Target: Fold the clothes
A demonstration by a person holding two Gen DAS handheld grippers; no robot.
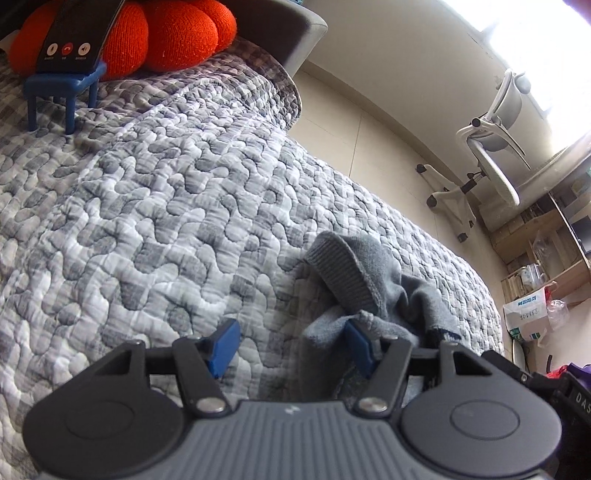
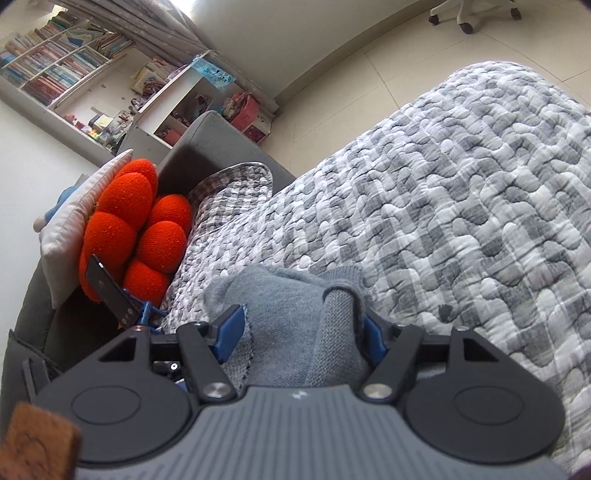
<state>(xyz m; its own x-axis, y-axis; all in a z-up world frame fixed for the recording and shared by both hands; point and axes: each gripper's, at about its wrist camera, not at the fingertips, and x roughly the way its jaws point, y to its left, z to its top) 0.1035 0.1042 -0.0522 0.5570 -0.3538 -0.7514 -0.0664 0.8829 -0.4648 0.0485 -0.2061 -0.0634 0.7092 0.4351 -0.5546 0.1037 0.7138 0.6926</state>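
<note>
The grey knit garment point(image 1: 373, 291) lies bunched on the quilt point(image 1: 147, 206), lower right of frame, against the spread left gripper's point(image 1: 291, 347) right finger; it fills the spread right gripper point(image 2: 301, 328) at lower centre

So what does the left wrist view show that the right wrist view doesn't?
Only the left wrist view shows the white office chair whole, the wooden shelves and the phone's call screen. Only the right wrist view shows the bookshelves and white pillow. Both show the grey knit garment on the quilted bedspread, and the orange cushion.
</note>
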